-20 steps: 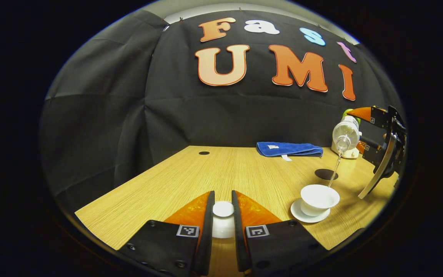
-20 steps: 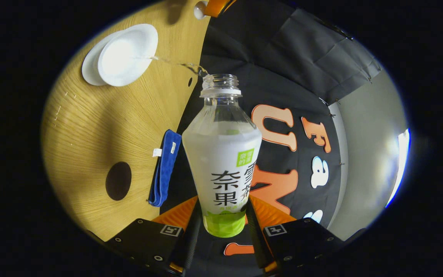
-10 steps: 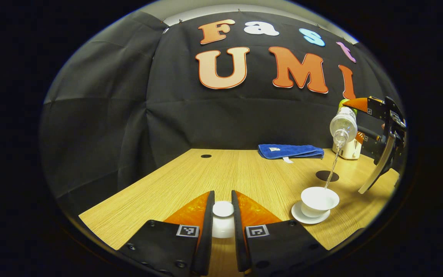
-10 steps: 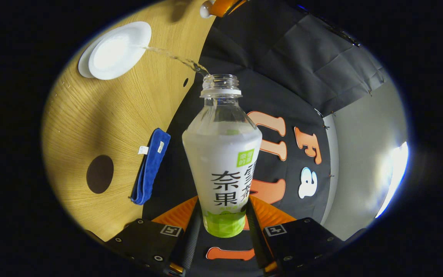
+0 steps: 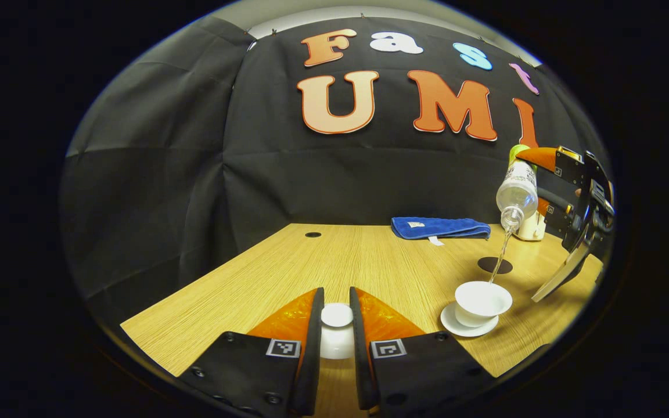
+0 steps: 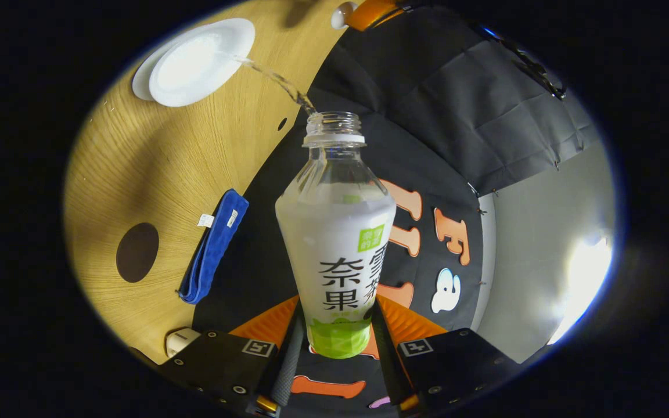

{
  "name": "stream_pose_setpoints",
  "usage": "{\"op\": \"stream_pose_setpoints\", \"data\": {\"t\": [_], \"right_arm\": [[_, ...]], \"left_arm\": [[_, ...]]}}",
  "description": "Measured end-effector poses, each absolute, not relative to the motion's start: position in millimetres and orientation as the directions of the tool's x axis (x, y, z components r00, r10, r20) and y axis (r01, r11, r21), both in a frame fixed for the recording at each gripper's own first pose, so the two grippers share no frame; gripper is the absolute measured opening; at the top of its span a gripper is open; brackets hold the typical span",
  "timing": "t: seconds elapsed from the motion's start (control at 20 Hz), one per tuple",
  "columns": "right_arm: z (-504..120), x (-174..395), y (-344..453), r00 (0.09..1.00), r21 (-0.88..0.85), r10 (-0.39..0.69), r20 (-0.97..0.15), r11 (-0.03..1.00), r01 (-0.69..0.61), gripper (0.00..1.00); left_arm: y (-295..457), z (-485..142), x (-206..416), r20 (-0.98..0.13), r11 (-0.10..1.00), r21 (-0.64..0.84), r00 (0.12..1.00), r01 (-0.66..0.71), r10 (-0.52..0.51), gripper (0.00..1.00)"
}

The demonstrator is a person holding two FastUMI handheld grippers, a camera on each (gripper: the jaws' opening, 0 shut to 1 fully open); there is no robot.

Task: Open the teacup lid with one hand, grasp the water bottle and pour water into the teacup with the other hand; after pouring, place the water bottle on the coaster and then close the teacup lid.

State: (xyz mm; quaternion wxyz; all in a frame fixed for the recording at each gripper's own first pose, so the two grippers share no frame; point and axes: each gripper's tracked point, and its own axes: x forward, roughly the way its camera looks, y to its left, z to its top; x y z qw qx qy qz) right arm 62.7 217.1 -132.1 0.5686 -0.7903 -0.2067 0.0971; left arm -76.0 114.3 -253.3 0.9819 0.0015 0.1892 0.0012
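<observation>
The right gripper [image 6: 334,342] is clamped on the bottle's [image 6: 334,244] base, tipped over the cup [image 5: 481,299]; the left gripper [image 5: 337,325] pinches the lid [image 5: 337,316]. The thin plastic looks slippery and likely squashes, so a low, firm grip suits. The coaster [image 5: 495,265] lies just behind.

Teacup lid [image 5: 337,334] largely behind left gripper [image 5: 336,342].

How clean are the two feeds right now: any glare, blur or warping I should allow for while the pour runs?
Left gripper view: sharp, evenly lit; table edges bow from fisheye; water stream into the teacup is thin but visible. Right gripper view: blown-out glare at right; water bottle crisp, scene tilted.
</observation>
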Motion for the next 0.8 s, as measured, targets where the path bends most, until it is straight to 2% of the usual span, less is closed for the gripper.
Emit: {"op": "stream_pose_setpoints", "data": {"t": [0.1,0.15,0.45,0.5,0.55,0.8], "right_arm": [[-140.7,57.4,222.0,0.885,-0.927,0.461,0.073,-0.297,0.231,0.66],[-144.5,56.7,221.3,0.882,-0.924,0.467,0.069,-0.304,0.233,0.63],[-147.7,54.5,226.6,0.867,-0.908,0.492,0.072,-0.328,0.262,0.63],[-148.4,51.7,227.4,0.862,-0.901,0.501,0.075,-0.336,0.274,0.6],[-153.5,47.2,232.0,0.86,-0.898,0.507,0.067,-0.344,0.274,0.63],[-173.3,40.1,240.6,0.85,-0.902,0.526,0.027,-0.353,0.247,0.63]], "left_arm": [[115.2,-254.1,-75.6,-0.374,1.0,0.006,0.927,0.0,0.003,0.3],[115.4,-254.4,-76.3,-0.375,1.0,0.008,0.927,-0.001,0.004,0.3],[110.0,-253.4,-78.6,-0.375,1.0,0.008,0.927,0.014,-0.01,0.3],[109.3,-252.6,-78.1,-0.373,1.0,0.009,0.928,0.016,-0.011,0.3],[109.3,-253.9,-79.3,-0.376,1.0,0.014,0.926,0.016,-0.009,0.3],[106.9,-251.9,-80.1,-0.374,1.0,0.011,0.927,0.019,-0.013,0.3]]}}
